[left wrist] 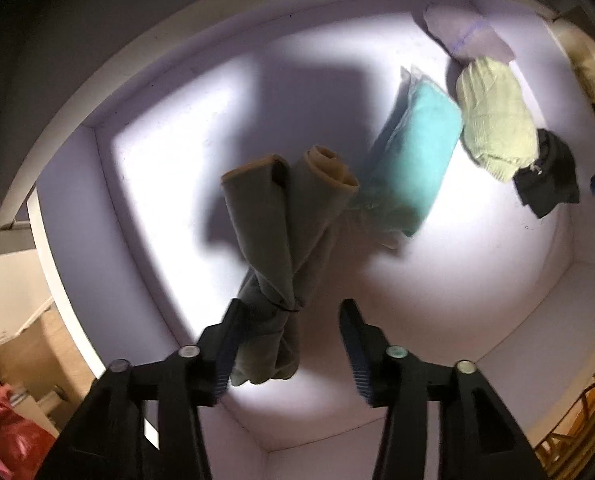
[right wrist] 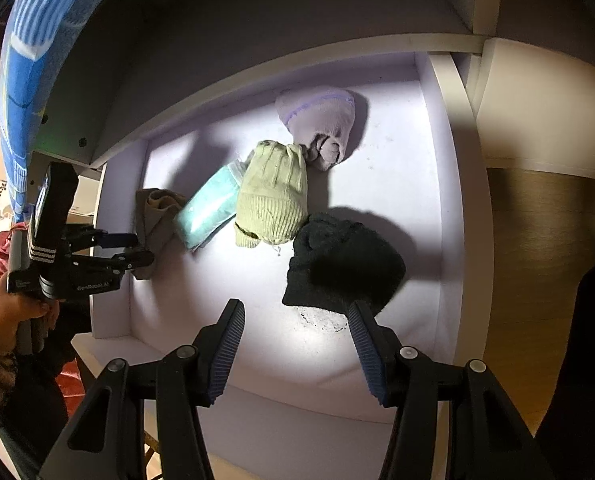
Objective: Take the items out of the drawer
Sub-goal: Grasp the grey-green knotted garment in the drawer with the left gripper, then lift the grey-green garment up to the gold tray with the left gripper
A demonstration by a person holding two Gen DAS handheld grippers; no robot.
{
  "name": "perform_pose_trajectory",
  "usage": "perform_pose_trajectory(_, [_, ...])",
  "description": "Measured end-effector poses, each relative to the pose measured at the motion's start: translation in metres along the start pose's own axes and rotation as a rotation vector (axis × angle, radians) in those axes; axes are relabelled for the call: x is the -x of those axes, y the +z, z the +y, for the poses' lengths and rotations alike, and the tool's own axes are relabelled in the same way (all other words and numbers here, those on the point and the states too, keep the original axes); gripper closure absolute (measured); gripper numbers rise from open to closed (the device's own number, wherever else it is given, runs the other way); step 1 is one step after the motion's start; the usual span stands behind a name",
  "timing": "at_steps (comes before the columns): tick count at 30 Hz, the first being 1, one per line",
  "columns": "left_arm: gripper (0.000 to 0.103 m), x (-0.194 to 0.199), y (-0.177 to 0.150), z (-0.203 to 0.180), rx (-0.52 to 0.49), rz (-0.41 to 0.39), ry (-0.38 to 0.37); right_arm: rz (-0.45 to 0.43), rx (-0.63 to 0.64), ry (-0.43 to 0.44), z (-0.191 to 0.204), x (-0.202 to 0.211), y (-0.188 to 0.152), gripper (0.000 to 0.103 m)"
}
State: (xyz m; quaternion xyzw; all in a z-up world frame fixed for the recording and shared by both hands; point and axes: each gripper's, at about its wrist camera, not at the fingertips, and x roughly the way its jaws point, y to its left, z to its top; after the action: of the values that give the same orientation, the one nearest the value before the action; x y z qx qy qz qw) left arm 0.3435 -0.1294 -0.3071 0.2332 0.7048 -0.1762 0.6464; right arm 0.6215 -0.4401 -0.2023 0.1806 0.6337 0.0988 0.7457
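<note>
A white drawer stands pulled out, lit from above. My left gripper points straight down into its left end, open. An olive rolled cloth lies between its jaws, against the left finger only. The right wrist view shows that gripper straddling the olive cloth. Beside it lie a teal packaged cloth, a pale green knit hat, a lilac bundle and a black knit hat. My right gripper hovers open at the black hat's near edge, holding nothing.
The cabinet body overhangs the drawer's back. A person's hand holds the left gripper's handle. A blue striped cloth hangs at the upper left. A red bag and a cardboard box sit left of the drawer. Wooden floor lies to the right.
</note>
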Motion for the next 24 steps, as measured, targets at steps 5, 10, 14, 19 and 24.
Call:
perform_pose_trajectory(5, [0.039,-0.012,-0.005,-0.014,0.038,0.0,0.039,0.008,-0.004,-0.003,-0.001,-0.005,-0.002,0.048])
perform_pose_trajectory(10, [0.069,-0.026,-0.006,0.003,0.139,0.037,0.007,0.01,-0.022,0.003,-0.006,-0.005,-0.001,0.048])
perform_pose_trajectory(14, [0.071,-0.029,-0.016,0.007,0.203,0.04,-0.043,0.004,-0.017,0.002,-0.006,-0.005,-0.001,0.048])
perform_pose_trajectory(19, [0.072,-0.019,-0.026,0.017,0.258,0.011,-0.101,0.009,-0.027,-0.001,-0.009,-0.006,-0.002,0.048])
perform_pose_trajectory(24, [0.072,-0.003,-0.049,0.038,0.249,-0.031,-0.141,0.012,-0.031,-0.008,-0.01,-0.008,-0.002,0.048])
